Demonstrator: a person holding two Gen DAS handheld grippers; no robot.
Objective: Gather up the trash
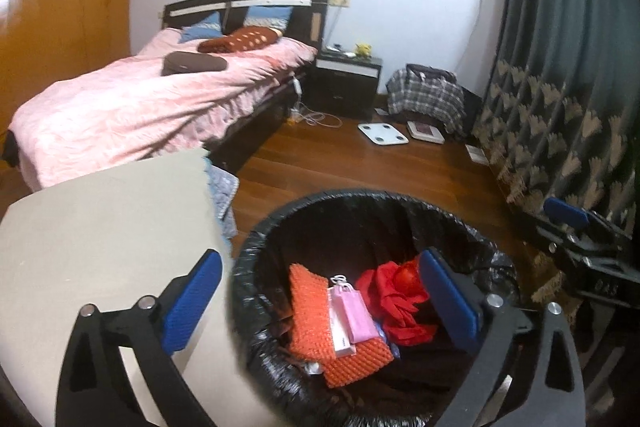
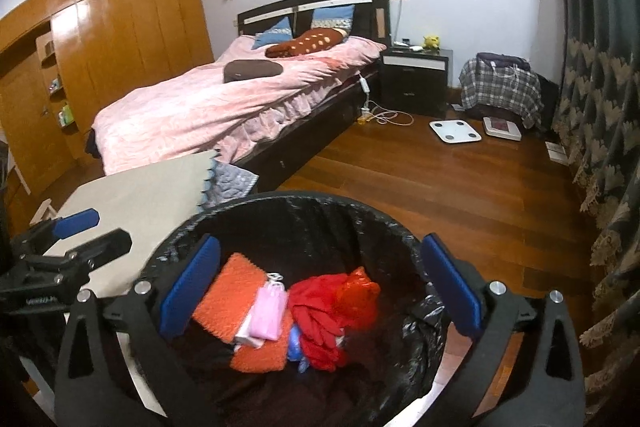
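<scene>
Both grippers hang over the bin (image 2: 280, 215), left (image 1: 320, 299) and right (image 2: 320, 287), fingers spread wide and empty. The trash lies inside: orange mat (image 2: 232, 291), pink pack (image 2: 268, 315), red bag (image 2: 332, 311). The pack's print is too small to read.

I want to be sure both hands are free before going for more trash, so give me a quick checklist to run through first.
1. Left gripper open, nothing between its pads: ok.
2. Right gripper open, nothing held: ok.
3. Orange mesh piece, pink packet and red plastic lie inside the trash bin: ok.
4. Black liner folded over the rim: ok.
5. More trash on the wooden floor: cannot tell.
</scene>
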